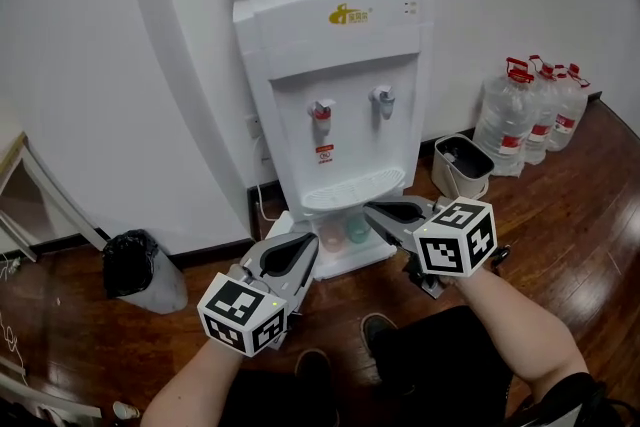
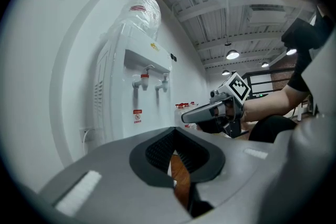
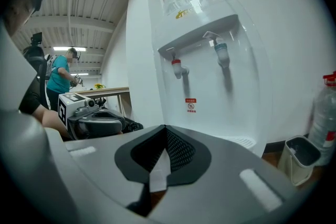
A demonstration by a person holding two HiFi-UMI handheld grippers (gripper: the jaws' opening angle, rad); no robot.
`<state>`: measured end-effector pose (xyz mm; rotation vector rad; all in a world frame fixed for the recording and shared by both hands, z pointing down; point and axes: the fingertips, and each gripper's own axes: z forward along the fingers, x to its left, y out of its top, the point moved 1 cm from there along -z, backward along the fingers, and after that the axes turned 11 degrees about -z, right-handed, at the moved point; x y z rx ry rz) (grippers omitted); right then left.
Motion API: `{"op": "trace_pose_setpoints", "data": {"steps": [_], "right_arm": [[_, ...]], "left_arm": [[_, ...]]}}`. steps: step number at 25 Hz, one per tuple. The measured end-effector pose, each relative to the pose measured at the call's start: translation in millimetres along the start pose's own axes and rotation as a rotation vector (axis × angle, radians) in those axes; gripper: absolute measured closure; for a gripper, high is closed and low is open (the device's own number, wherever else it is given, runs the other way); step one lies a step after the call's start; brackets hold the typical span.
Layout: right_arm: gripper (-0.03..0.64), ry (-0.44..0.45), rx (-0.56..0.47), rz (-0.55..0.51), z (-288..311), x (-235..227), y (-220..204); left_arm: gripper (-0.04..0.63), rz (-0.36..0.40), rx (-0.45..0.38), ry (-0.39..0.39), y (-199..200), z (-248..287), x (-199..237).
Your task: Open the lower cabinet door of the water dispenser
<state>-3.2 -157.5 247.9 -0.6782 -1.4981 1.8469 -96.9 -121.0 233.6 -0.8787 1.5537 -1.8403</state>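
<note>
The white water dispenser (image 1: 340, 105) stands against the wall, with a red tap (image 1: 321, 113) and a blue tap (image 1: 383, 99); it also shows in both gripper views (image 2: 131, 97) (image 3: 210, 76). Its lower cabinet (image 1: 345, 233) sits under the drip tray; pink and green shapes show inside. The grippers cover most of it, and I cannot tell how the door stands. My left gripper (image 1: 312, 240) (image 2: 175, 129) hovers before the cabinet's left side, shut and empty. My right gripper (image 1: 368, 208) (image 3: 165, 126) is level with the drip tray, also shut and empty.
A black-bagged bin (image 1: 140, 270) stands left of the dispenser. To its right are a small white bin (image 1: 463, 165) and several water bottles (image 1: 530, 115). The floor is dark wood (image 1: 560, 225). Another person (image 3: 63, 73) stands by a far table.
</note>
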Motion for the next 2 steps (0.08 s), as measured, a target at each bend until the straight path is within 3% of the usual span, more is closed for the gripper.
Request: {"op": "trace_pose_setpoints", "data": {"steps": [2], "right_arm": [[0.617,-0.008,-0.005,-0.002,-0.4,-1.3,2.1]], "left_arm": [[0.555,0.007,0.003,-0.002,0.3,-0.7,1.1]]}}
